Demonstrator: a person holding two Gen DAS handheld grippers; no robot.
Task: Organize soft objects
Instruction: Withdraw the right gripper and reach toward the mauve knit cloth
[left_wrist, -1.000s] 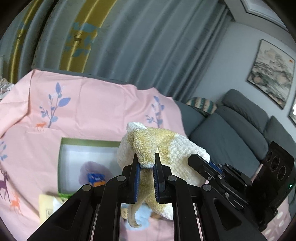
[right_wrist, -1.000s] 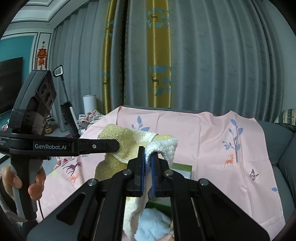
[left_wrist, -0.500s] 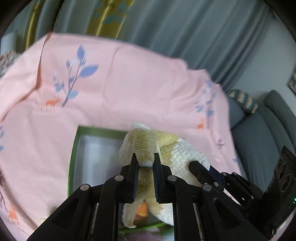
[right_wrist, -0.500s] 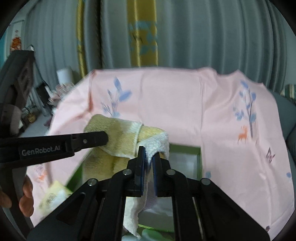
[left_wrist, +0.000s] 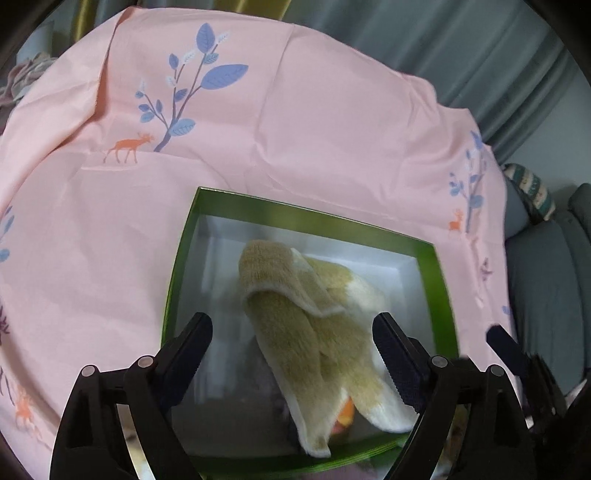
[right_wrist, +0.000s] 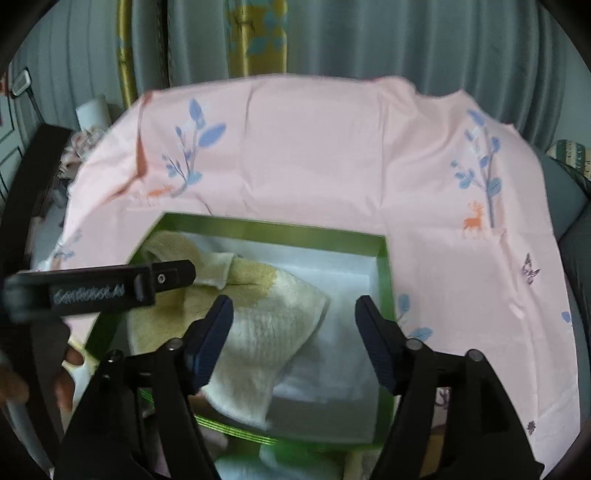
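A fluffy yellow and cream towel (left_wrist: 317, 332) lies crumpled inside a green-rimmed box (left_wrist: 310, 216) with a white bottom. It also shows in the right wrist view (right_wrist: 258, 325), in the box's (right_wrist: 273, 229) left half. My left gripper (left_wrist: 291, 343) is open, its fingers spread either side of the towel just above it. My right gripper (right_wrist: 293, 332) is open over the towel's right edge and holds nothing. The left gripper's body (right_wrist: 110, 286) shows at the left in the right wrist view.
The box sits on a pink cloth (left_wrist: 295, 129) printed with blue leaves and orange deer. Grey and yellow curtains (right_wrist: 332, 37) hang behind. A grey sofa (left_wrist: 546, 288) stands at the right. Small soft items (right_wrist: 295, 461) lie below the box's near edge.
Both grippers came down over the box with the towel and opened. The towel dropped out of both and now lies in the box.
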